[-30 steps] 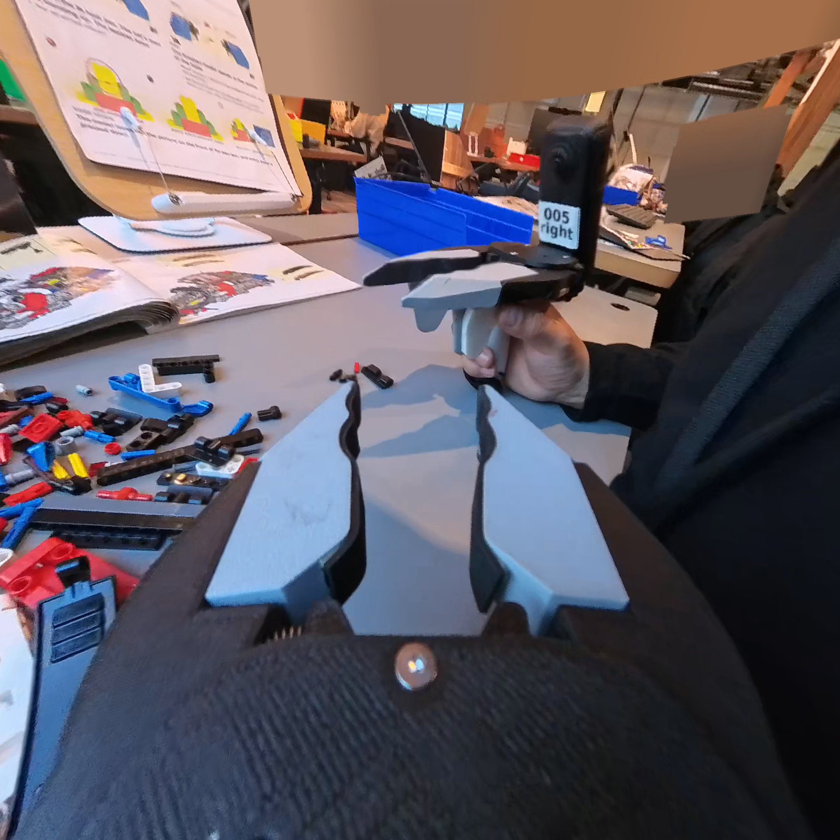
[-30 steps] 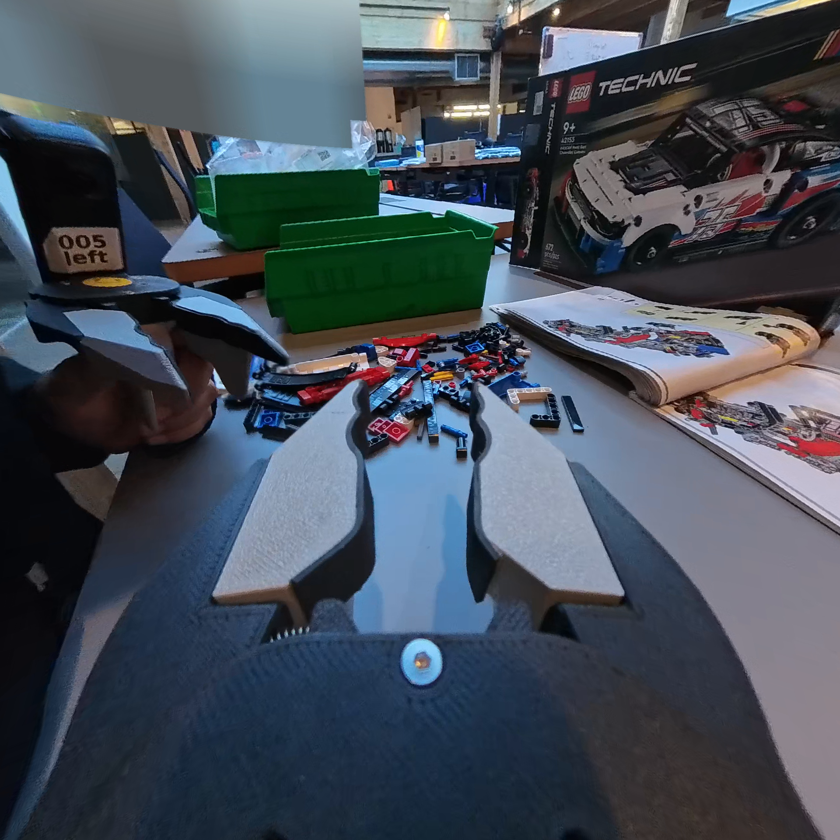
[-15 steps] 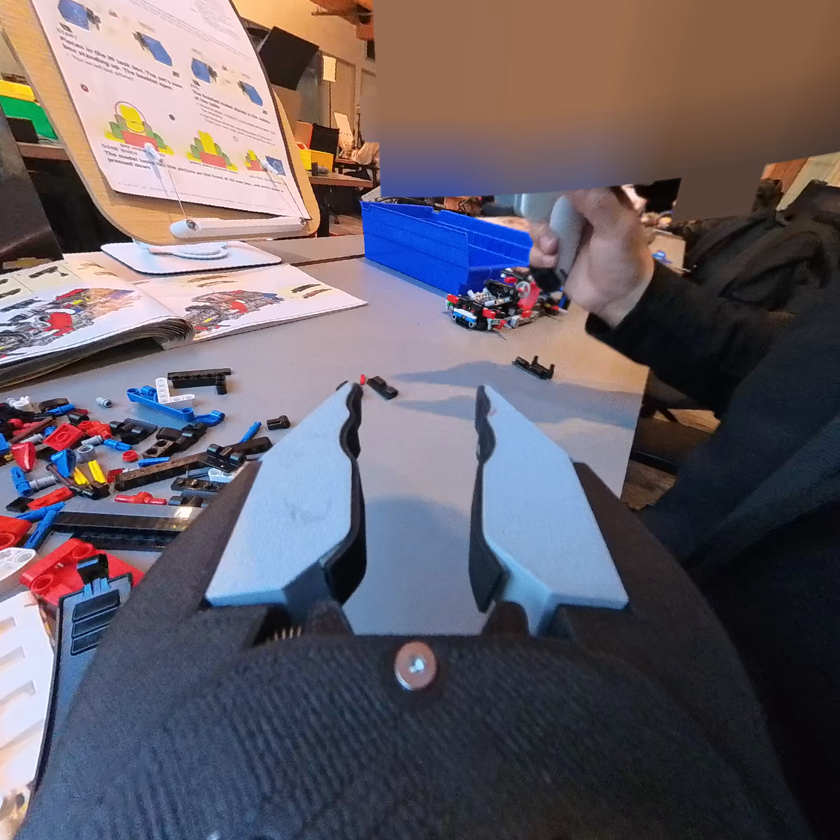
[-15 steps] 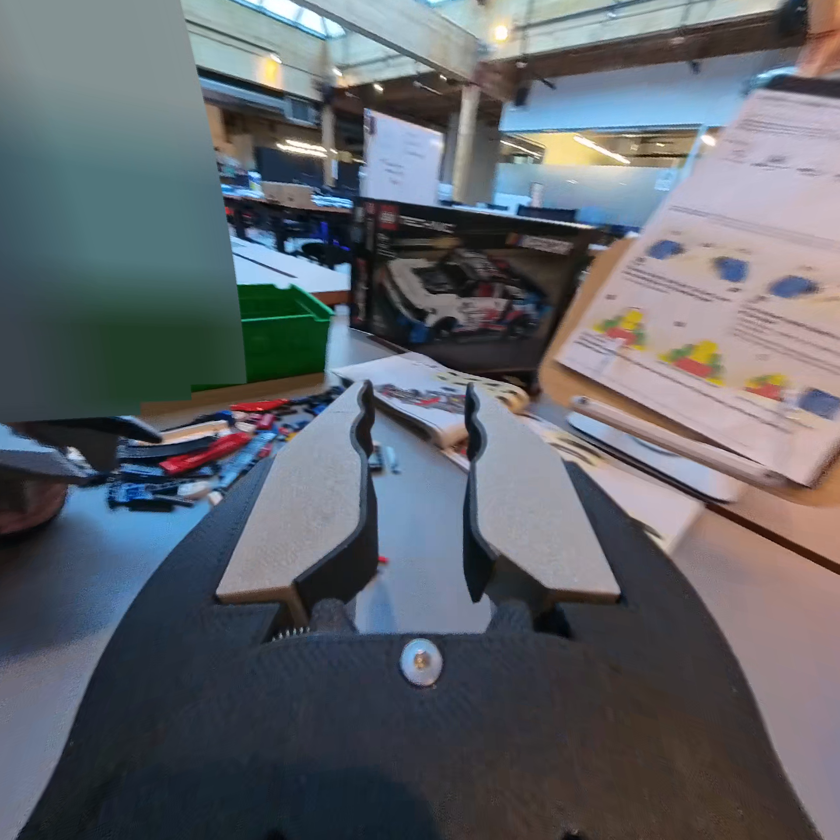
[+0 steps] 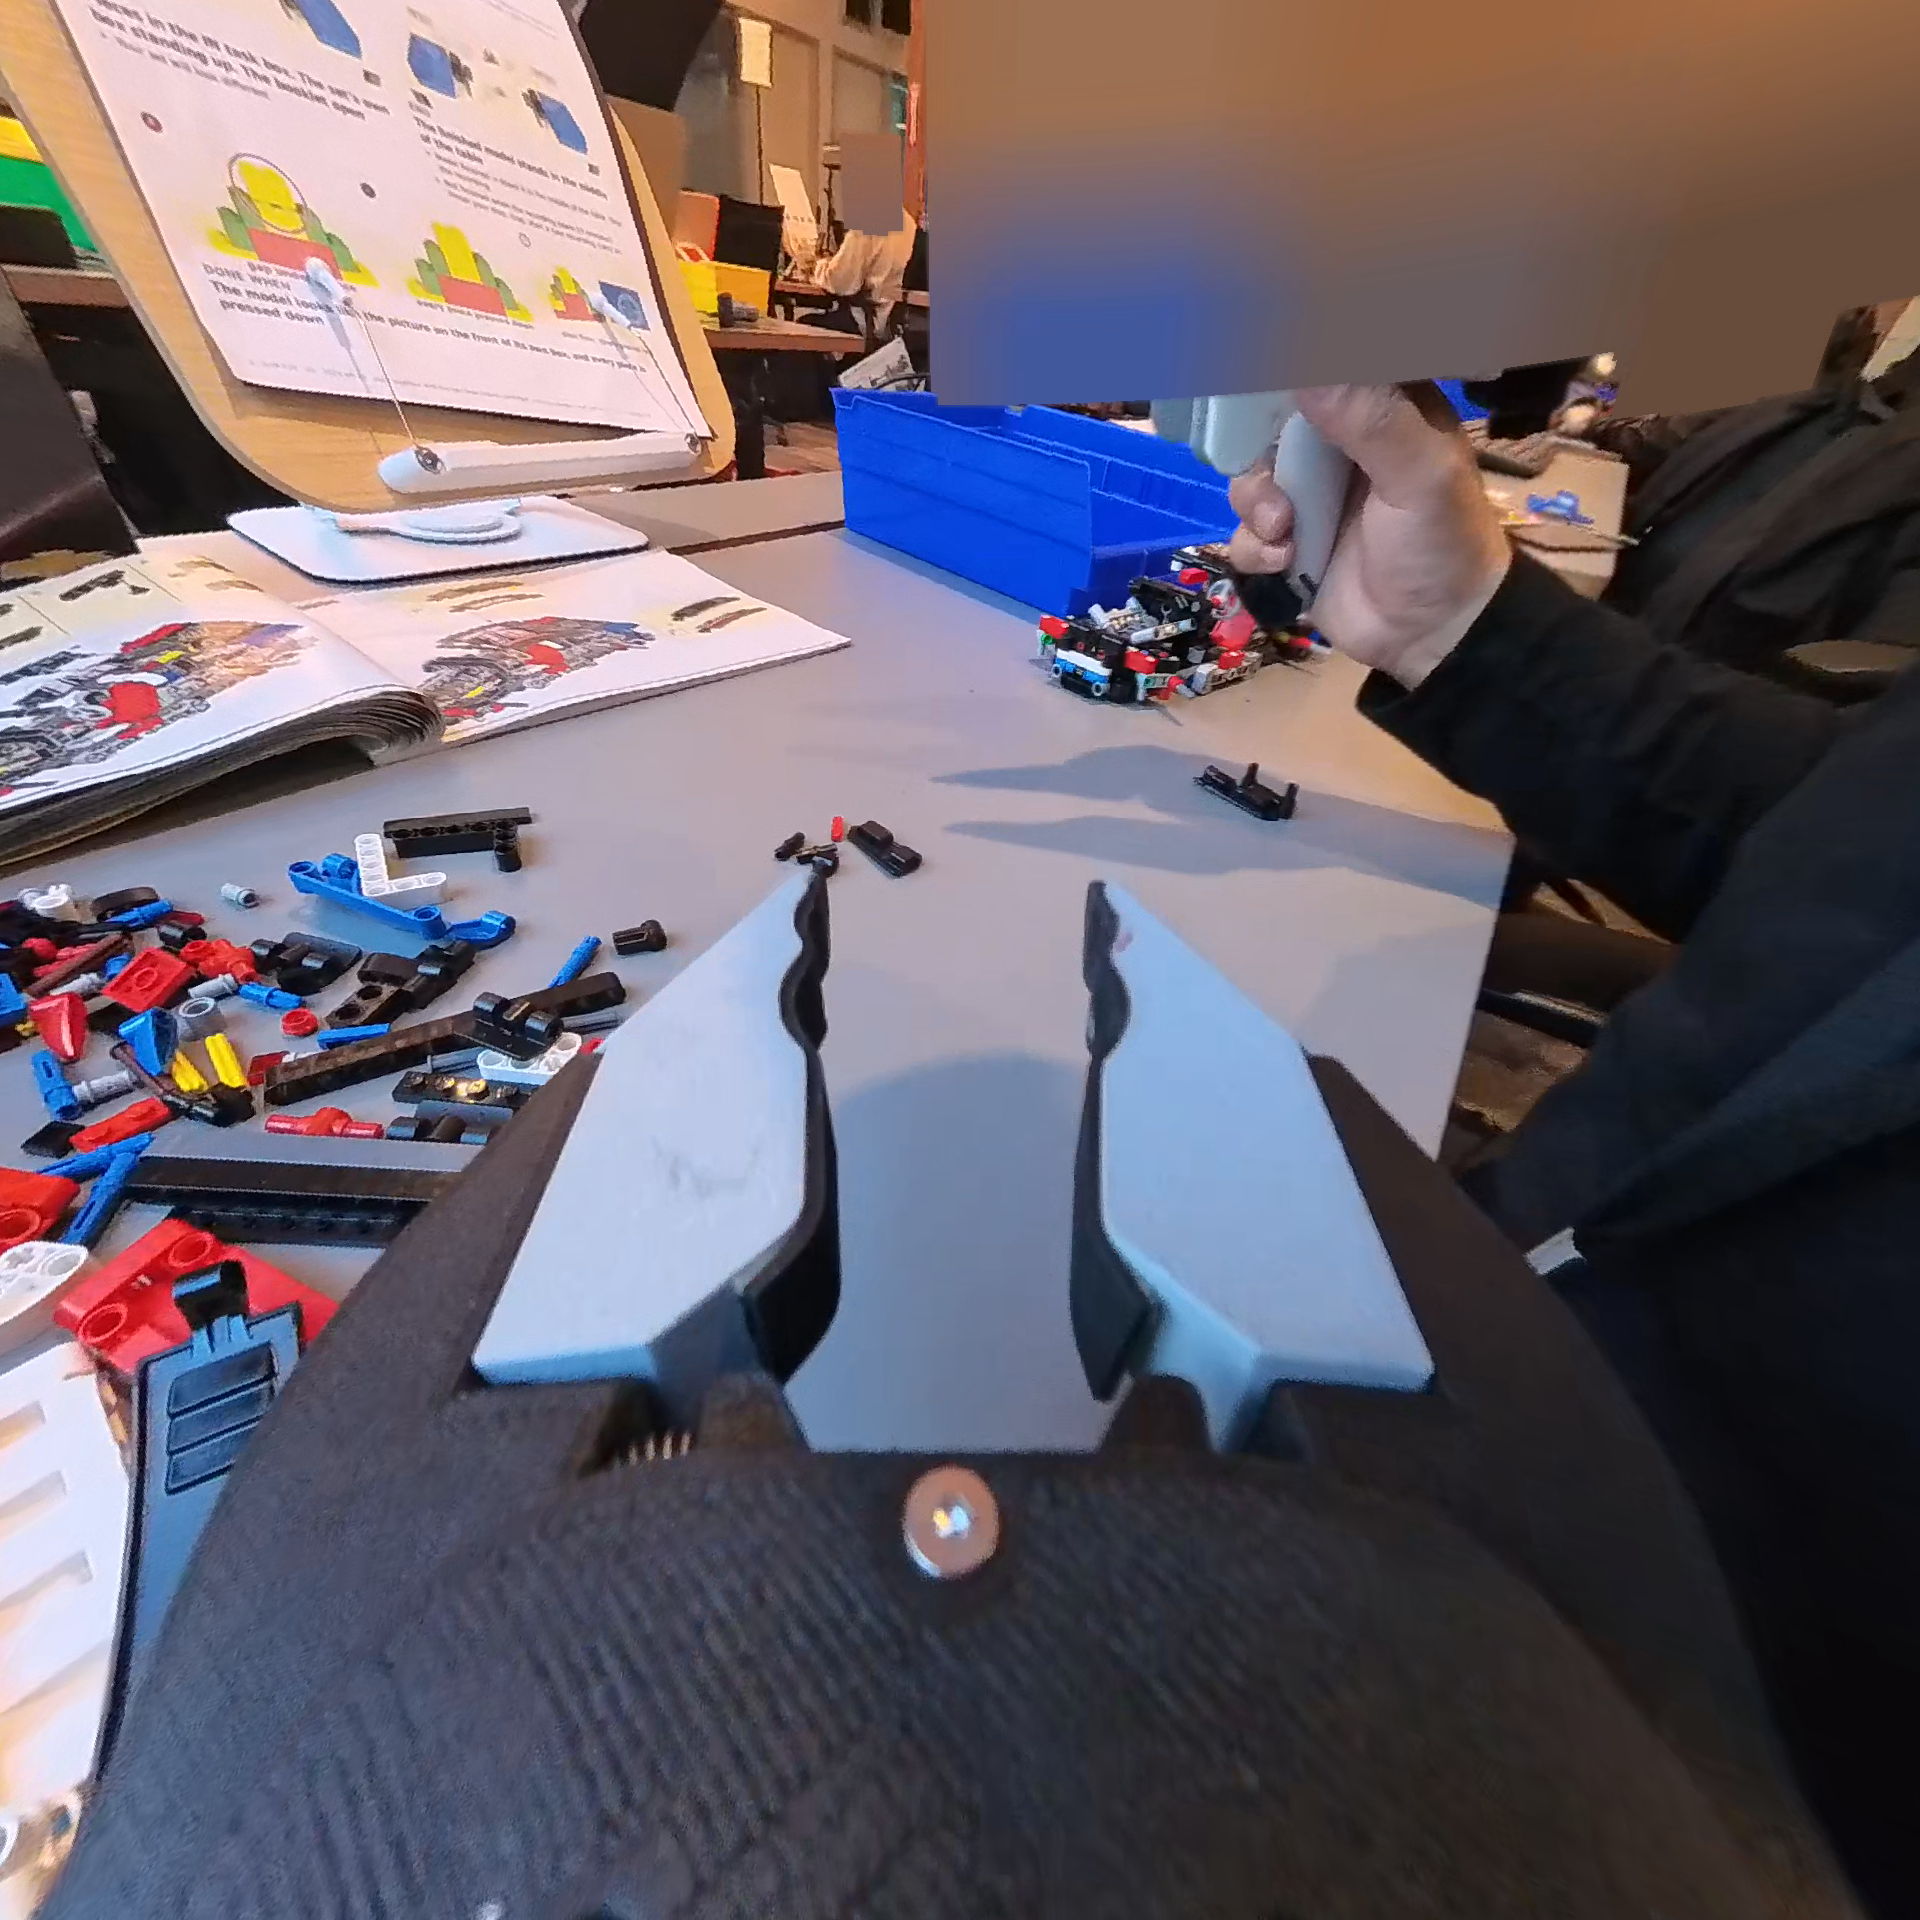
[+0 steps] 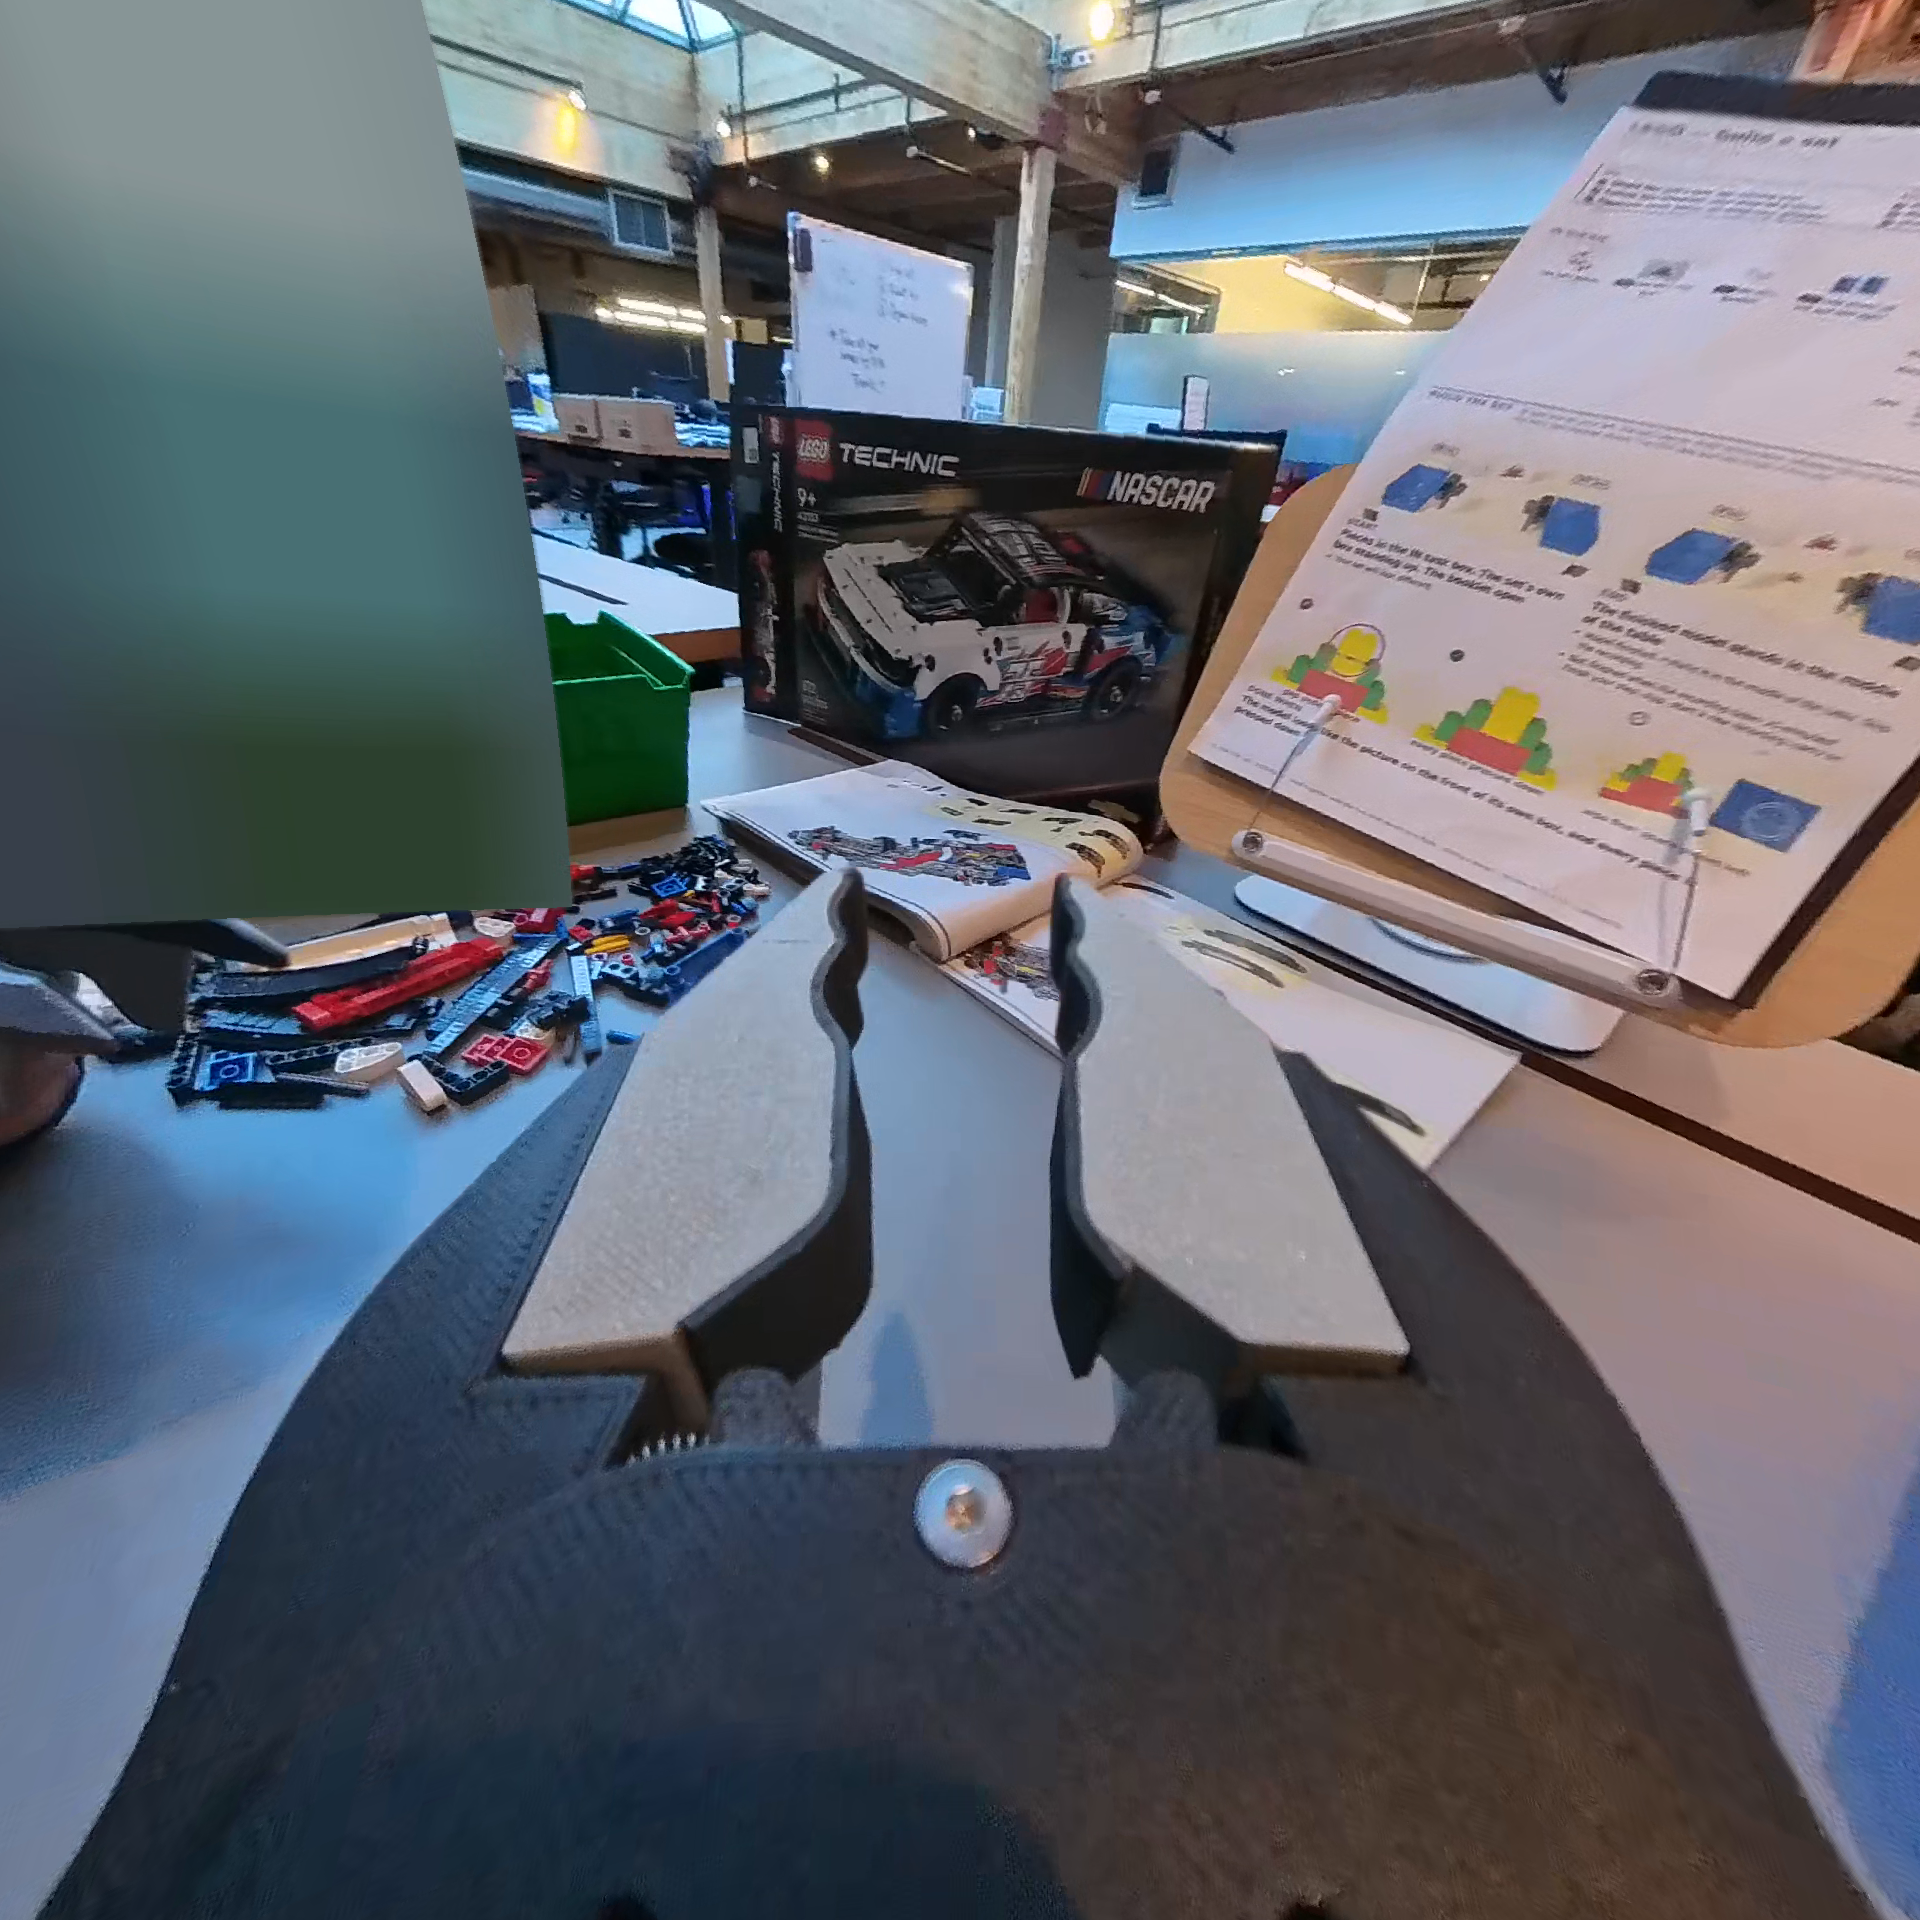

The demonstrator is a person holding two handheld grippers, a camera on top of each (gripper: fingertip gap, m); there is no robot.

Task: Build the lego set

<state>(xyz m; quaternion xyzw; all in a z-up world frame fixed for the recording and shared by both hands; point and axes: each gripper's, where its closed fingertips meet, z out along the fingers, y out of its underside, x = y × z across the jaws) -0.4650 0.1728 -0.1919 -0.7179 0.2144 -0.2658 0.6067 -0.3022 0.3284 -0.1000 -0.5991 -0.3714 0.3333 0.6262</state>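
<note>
Left wrist view: left gripper (image 5: 951, 894) jaws gape empty, right gripper (image 6: 951, 904) likewise; the half-built model (image 5: 1158, 634) sits beside the blue bin (image 5: 997, 488) (a careless sweep could scatter loose pieces (image 5: 312, 1018)).

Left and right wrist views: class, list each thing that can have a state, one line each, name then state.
left gripper: open, empty
right gripper: open, empty
instruction booklet: lying open
part-built model: resting on table
loose pieces: scattered, unassembled
set box: standing upright
sheet stand: tilted back
</note>
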